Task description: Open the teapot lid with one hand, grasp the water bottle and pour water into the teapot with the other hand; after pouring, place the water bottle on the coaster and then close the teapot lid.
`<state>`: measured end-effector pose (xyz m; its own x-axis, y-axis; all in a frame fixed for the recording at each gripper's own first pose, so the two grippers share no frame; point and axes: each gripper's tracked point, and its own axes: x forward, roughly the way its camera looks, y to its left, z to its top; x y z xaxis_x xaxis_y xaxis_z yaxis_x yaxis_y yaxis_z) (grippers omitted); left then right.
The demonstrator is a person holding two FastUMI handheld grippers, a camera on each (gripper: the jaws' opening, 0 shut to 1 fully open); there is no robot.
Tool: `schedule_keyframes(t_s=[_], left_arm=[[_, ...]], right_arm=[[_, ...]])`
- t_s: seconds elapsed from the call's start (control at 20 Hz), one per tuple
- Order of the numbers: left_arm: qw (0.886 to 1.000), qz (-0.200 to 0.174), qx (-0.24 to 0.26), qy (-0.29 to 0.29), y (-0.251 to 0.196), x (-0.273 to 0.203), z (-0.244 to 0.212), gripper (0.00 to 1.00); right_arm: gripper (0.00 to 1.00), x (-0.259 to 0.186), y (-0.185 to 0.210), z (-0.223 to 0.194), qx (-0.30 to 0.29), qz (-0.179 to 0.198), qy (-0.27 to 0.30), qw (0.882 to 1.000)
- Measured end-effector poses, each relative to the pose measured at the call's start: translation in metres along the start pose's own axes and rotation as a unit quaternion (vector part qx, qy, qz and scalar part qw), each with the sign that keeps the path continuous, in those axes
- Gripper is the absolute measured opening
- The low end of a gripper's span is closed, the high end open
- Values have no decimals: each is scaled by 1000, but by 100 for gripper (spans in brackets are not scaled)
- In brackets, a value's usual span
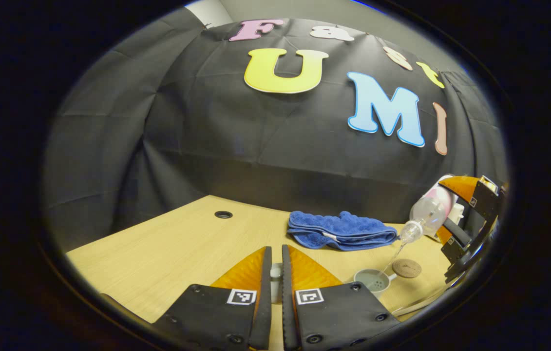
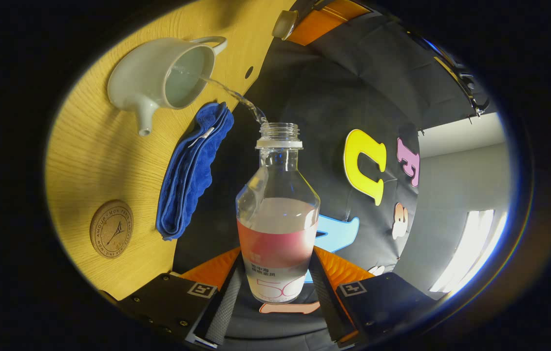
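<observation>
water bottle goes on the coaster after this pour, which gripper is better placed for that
Right. The right gripper is already shut on the clear plastic water bottle, and the round cork coaster lies beside the white ceramic teapot. The left gripper is holding the lid.

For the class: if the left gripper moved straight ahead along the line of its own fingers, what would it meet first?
The left gripper, shut on the teapot lid, points over bare table left of the blue towel. Probably the black booth wall comes first, though depth is unclear.

A pale wooden table (image 1: 168, 243) stands before black cloth (image 1: 197, 126); a bright window (image 2: 475, 243) lights a grey wall (image 2: 455, 195).
</observation>
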<state>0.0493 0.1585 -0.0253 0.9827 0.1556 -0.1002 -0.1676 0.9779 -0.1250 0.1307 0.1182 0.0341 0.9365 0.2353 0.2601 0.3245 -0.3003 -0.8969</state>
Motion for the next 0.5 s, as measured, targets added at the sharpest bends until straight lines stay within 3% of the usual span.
schedule_keyframes(t_s=[0.5], left_arm=[[1000,-2,0,-1,0,-1,1,16]], right_arm=[[76,4,-13,-10,-20,-20,7,1000]])
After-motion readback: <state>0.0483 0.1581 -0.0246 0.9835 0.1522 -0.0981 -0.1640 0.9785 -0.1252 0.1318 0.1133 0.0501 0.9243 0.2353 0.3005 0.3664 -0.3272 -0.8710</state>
